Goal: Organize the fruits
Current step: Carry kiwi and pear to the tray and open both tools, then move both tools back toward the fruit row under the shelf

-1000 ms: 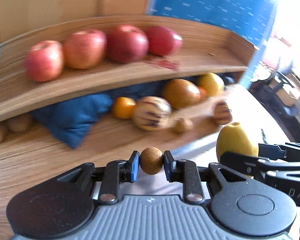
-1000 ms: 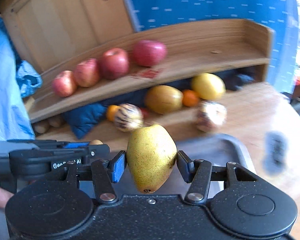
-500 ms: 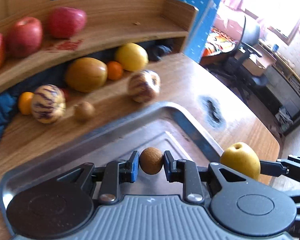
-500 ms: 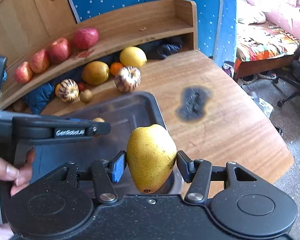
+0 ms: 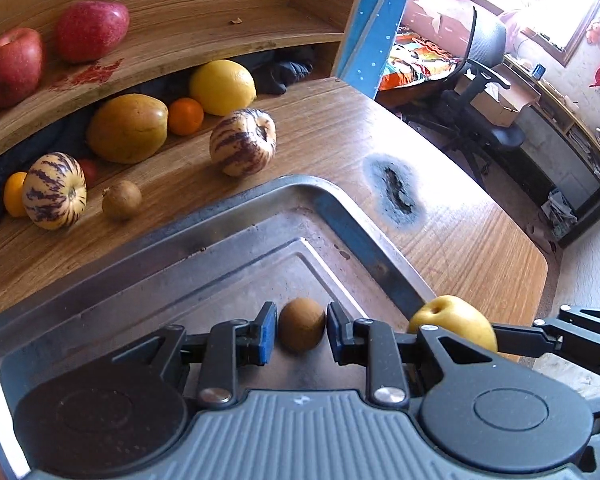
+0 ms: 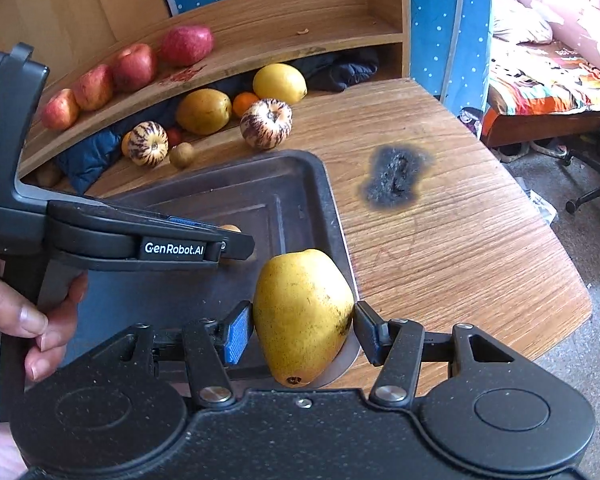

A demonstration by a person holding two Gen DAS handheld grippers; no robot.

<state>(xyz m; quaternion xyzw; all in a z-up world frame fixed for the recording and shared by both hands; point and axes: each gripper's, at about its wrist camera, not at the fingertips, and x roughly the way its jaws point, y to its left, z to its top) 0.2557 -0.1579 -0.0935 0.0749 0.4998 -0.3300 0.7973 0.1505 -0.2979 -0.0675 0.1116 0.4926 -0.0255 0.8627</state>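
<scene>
One small brown fruit point(image 5: 302, 329), round and matt-skinned, sat between the blue pads of the left gripper point(image 5: 301, 333), over the floor of the metal tray point(image 5: 228, 216); narrow gaps showed at both pads, so the jaws stood slightly parted around it. One yellow pear point(image 6: 303, 316), speckled and bruised dark on one flank, stem end toward the camera, was clamped between the fingers of the right gripper point(image 6: 302, 334) above the tray's near right rim. On the table point(image 6: 460, 240) beyond the tray's far edge lay two striped melons point(image 5: 54, 191) point(image 5: 244, 142), one more brown fruit point(image 5: 121, 200), two oranges point(image 5: 185, 116), a mango point(image 5: 128, 128) and a lemon point(image 5: 223, 87). Four red apples point(image 6: 134, 67) lined the shelf point(image 6: 300, 12). A burn mark point(image 6: 396, 178) lay right of the tray.
</scene>
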